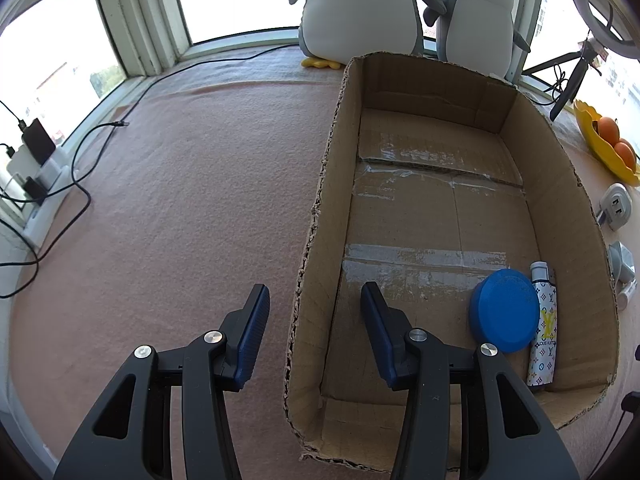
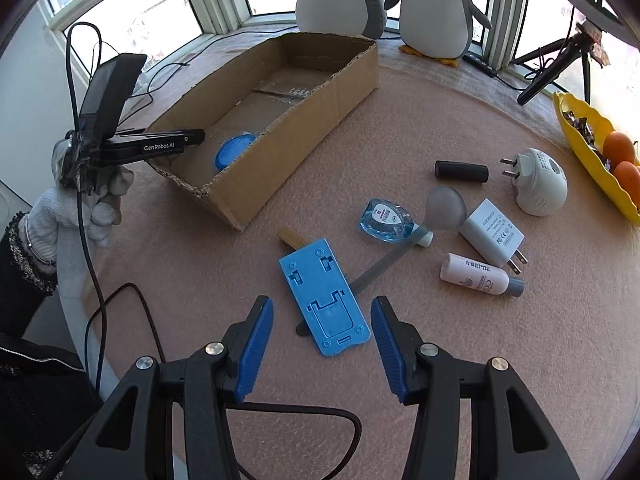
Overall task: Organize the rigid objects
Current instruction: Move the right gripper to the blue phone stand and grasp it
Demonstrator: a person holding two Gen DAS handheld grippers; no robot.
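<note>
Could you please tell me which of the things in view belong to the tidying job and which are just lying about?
Part of the job:
- cardboard box
- blue lid and patterned tube, already in the box
- blue phone stand
- black cylinder
- white charger
- white bottle

Just lying about:
- plush penguins
- yellow fruit dish
- cables

We wear a white knit glove [image 2: 52,220] and a black speckled sleeve [image 2: 24,264]. Our grippers [image 2: 322,344] are black, with ribbed blue pads [image 2: 256,348], silver screws [image 2: 214,348] and a black cable [image 2: 90,264]; one reads GenRobot.AI.
</note>
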